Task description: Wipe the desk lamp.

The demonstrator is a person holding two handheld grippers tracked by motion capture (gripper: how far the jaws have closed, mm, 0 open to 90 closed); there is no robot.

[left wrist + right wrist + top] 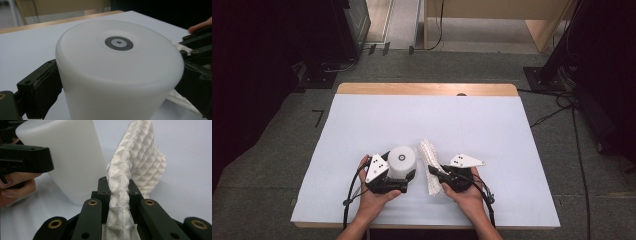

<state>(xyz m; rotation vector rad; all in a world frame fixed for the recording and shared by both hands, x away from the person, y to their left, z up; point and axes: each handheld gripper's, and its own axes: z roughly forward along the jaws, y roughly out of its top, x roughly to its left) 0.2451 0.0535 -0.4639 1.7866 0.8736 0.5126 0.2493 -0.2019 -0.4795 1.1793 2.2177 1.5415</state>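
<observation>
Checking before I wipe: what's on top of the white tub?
Nothing rests on the white tub; its top shows just a grey ring mark. The underside stays hidden against the table.

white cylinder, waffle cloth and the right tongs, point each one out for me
white cylinder (402, 159), high view, on its flat top beside the grey ring
waffle cloth (140, 157), right gripper view, on the raised textured part above the jaws
right tongs (119, 192), right gripper view, midway between the fingertips, shut on the cloth

No legible txt, labels or nos. anywhere on the table.
</observation>
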